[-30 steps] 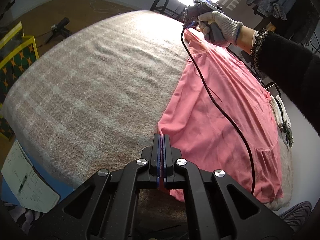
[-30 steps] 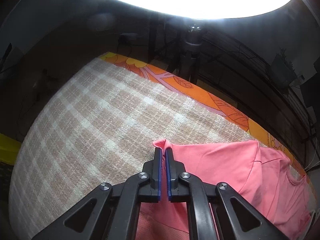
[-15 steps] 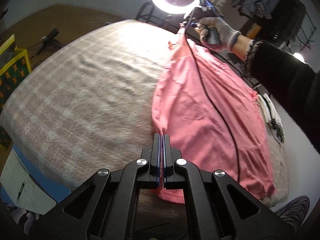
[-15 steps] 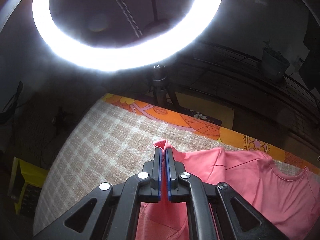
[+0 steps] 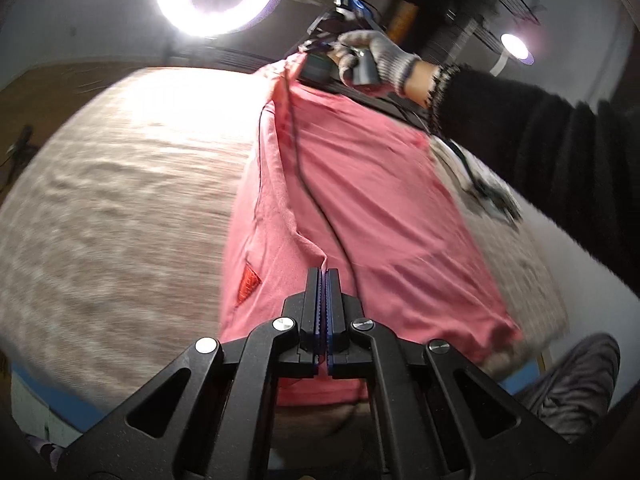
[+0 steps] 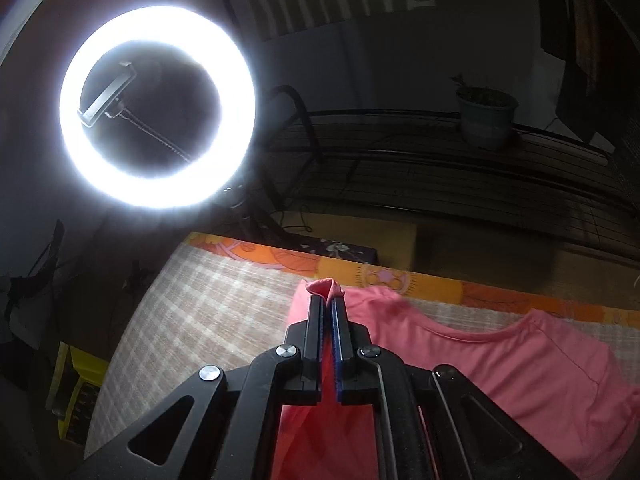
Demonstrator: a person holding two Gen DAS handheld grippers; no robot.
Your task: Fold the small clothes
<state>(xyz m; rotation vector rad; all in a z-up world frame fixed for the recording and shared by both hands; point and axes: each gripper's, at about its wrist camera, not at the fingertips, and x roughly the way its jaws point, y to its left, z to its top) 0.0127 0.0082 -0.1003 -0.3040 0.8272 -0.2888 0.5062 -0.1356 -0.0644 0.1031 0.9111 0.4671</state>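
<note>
Pink shirt (image 5: pixel 380 208) edge hangs pinched in raised, down-tilted left gripper (image 5: pixel 323 276) and right gripper (image 6: pixel 328 304).

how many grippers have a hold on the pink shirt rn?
2. Left gripper is shut on the pink shirt along its near edge; right gripper is shut on a far corner, in the gloved hand.

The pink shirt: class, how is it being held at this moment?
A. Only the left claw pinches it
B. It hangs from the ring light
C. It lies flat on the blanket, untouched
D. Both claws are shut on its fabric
D: the left claw is shut on an edge of the pink shirt, and the right claw pinches a bunched corner of it above the checked blanket.
</note>
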